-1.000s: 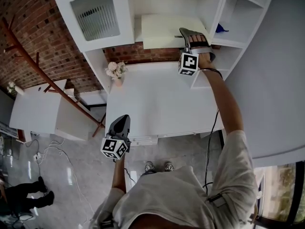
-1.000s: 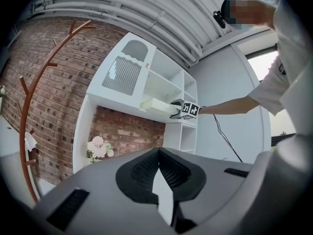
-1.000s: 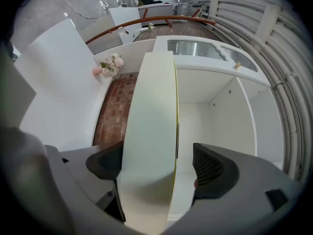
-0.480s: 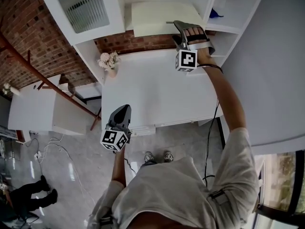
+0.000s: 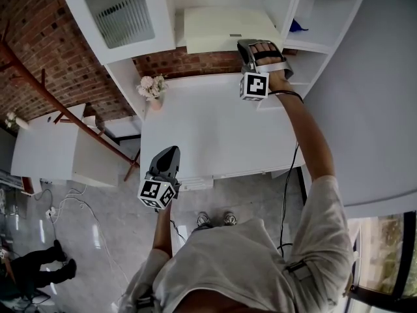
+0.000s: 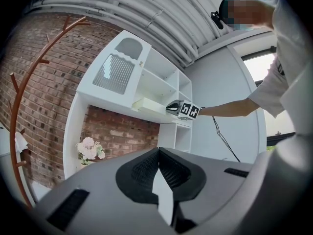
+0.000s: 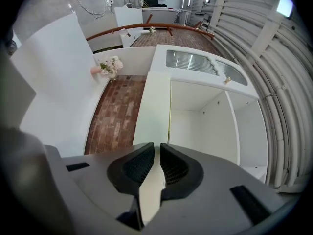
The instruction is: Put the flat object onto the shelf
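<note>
The flat object, a cream board (image 5: 221, 28), lies on the white shelf (image 5: 195, 49) above the desk; the left gripper view also catches the board (image 6: 146, 104). My right gripper (image 5: 246, 46) is at the board's front right corner, its jaws closing and now almost together. In the right gripper view the board (image 7: 152, 106) stretches away just past my right gripper (image 7: 157, 146), and I see nothing pressed between the pads. My left gripper (image 5: 168, 152) hangs low by the desk's front edge. In its own view my left gripper (image 6: 157, 151) is shut and empty.
A white desk (image 5: 208, 129) stands under the shelf, with a small vase of flowers (image 5: 154, 89) at its back left. A glass-fronted cabinet door (image 5: 120, 18) is to the left, a blue item (image 5: 296, 26) in the right-hand cubby. A wooden coat rack (image 5: 65, 103) leans at left.
The right gripper's jaws stood wide at the board's edge and have come nearly together. The board stays on the shelf. The left gripper has barely moved.
</note>
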